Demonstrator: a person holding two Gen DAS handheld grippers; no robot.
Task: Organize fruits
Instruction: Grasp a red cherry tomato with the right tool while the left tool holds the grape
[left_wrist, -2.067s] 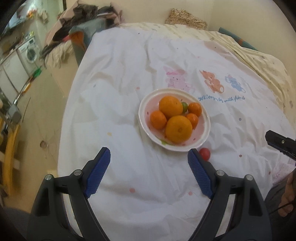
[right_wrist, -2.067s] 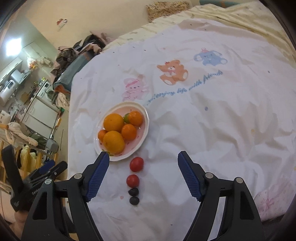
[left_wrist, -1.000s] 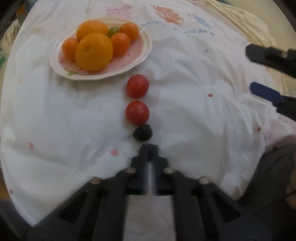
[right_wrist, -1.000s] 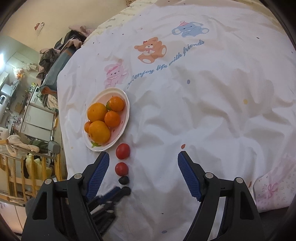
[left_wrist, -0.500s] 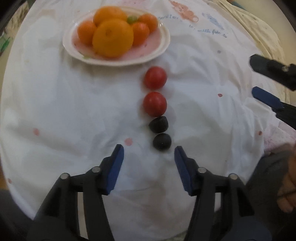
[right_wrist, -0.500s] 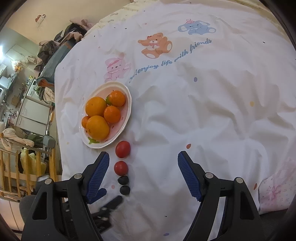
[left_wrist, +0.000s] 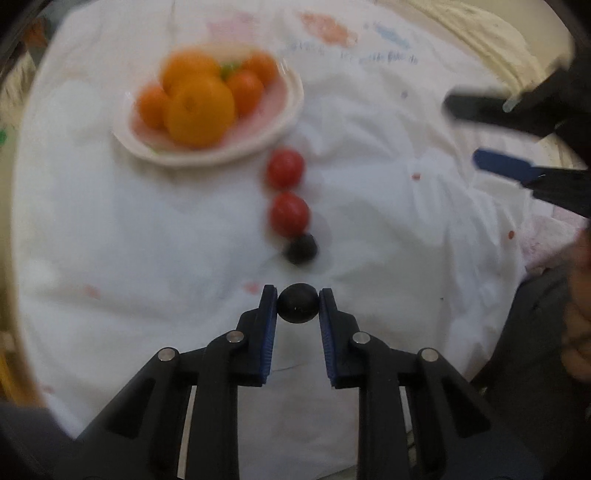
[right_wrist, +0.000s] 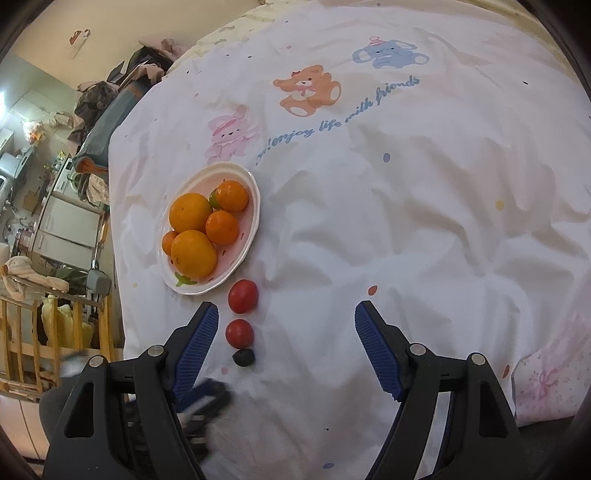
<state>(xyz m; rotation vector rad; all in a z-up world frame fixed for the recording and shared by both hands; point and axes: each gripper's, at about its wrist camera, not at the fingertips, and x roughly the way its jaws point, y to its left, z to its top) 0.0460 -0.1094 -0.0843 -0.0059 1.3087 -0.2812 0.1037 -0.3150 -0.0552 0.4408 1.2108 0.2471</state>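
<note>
My left gripper (left_wrist: 297, 295) is closing its blue pads on a small dark round fruit (left_wrist: 297, 303), which they press from both sides just above the white cloth. Beyond it a second dark fruit (left_wrist: 301, 248) and two red tomatoes (left_wrist: 289, 214) (left_wrist: 285, 168) lie in a row toward a pink plate (left_wrist: 207, 158) of oranges (left_wrist: 199, 109). My right gripper (right_wrist: 286, 306) hangs open and holds nothing, above the cloth right of that row. From the right wrist, the tomatoes (right_wrist: 242, 295) (right_wrist: 239, 333), dark fruit (right_wrist: 243, 357) and plate (right_wrist: 255, 192) show, and the left gripper (right_wrist: 207, 397) is a blur.
The white cloth (right_wrist: 406, 221) with cartoon animals covers a bed. Its left edge drops toward a wooden rail (right_wrist: 22, 332) and kitchen clutter. A person's hand (left_wrist: 580, 314) is at the right edge of the left wrist view. A floral pink cloth (right_wrist: 546, 376) lies at the near right.
Half a second ago my left gripper stood open around the nearest dark fruit on the cloth. It has since shut on that fruit and risen slightly. The right gripper kept still.
</note>
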